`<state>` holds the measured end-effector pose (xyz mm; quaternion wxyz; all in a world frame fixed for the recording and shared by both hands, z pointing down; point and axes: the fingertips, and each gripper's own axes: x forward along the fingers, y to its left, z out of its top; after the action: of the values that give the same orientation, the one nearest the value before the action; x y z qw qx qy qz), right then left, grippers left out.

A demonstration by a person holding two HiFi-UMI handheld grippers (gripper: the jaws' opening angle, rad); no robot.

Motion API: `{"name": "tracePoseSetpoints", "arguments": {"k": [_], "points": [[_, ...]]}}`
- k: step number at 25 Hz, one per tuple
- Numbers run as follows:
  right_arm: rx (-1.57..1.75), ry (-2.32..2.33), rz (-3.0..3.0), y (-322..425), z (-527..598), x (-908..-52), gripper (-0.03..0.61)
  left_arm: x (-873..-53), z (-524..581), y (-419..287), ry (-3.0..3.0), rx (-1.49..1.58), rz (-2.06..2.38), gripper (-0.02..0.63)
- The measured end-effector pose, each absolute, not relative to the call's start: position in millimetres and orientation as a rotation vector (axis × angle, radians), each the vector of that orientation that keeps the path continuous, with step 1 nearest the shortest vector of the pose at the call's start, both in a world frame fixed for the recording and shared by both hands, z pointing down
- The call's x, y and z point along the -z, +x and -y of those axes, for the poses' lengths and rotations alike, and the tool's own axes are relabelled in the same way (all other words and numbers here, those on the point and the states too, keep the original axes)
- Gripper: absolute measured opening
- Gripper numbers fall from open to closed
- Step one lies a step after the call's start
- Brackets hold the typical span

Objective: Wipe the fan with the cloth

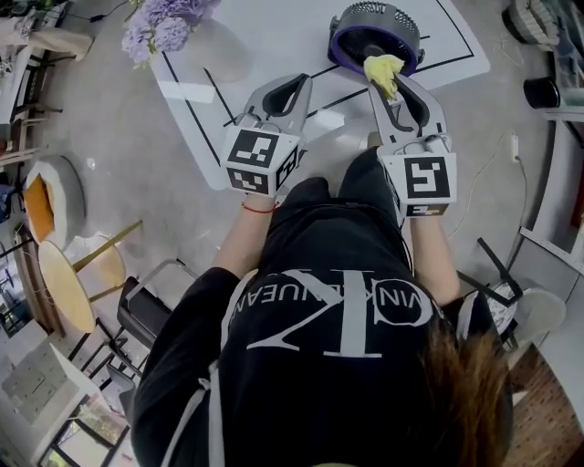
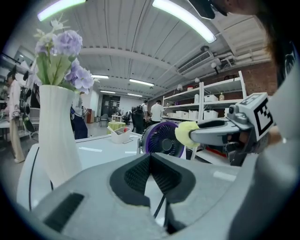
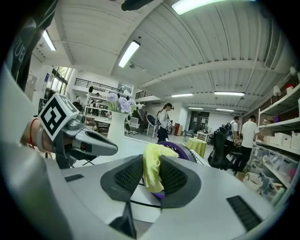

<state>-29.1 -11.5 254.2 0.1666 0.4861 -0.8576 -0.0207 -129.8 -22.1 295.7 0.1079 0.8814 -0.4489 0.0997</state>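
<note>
Black printed T-shirt (image 1: 328,319) on the person fills the near view; both grippers are held out over the white worktop with black tape lines (image 1: 274,41). Right gripper (image 3: 151,164) is clamped on a crumpled yellow cloth (image 3: 153,172), with the wad sticking out past the tips so fabric rather than plastic meets the target. Round fan with purple rim and grey grille (image 1: 374,25) sits toward the worktop's right edge. Cloth is at its near rim. Contact looks likely, can't confirm. Left gripper (image 2: 150,155) has its jaws together with nothing in them. It's parked beside the right one, clear of the fan, probably as a spare to steady the fan if it slides. White vase of purple flowers (image 2: 56,126) stands by the left edge, well apart from the wipe path. Wipe looks barely started.
</note>
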Motion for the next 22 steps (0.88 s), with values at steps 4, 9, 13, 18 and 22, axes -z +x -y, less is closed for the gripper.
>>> {"name": "tracePoseSetpoints", "arguments": {"k": [4,9,13,18,22], "points": [[0.054,1.42,2.428,-15.8,-5.1,-257.4,0.107,-286.4,11.8,-136.5,2.617,-0.269,1.355,0.011],[0.067,1.457,2.44,-7.4,-22.1,-253.5,0.107,-276.1,-1.8,-146.3,2.632,-0.229,1.418,0.011],[0.054,1.482,2.458,-2.6,-31.2,-253.3,0.107,-270.4,-9.7,-151.7,2.649,-0.216,1.453,0.011],[0.066,1.493,2.473,-2.7,-37.0,-250.1,0.107,-261.5,-15.1,-160.7,2.665,-0.201,1.49,0.011],[0.058,1.514,2.491,-2.9,-37.8,-246.7,0.107,-260.0,-15.8,-168.9,2.653,-0.184,1.52,0.012]]}}
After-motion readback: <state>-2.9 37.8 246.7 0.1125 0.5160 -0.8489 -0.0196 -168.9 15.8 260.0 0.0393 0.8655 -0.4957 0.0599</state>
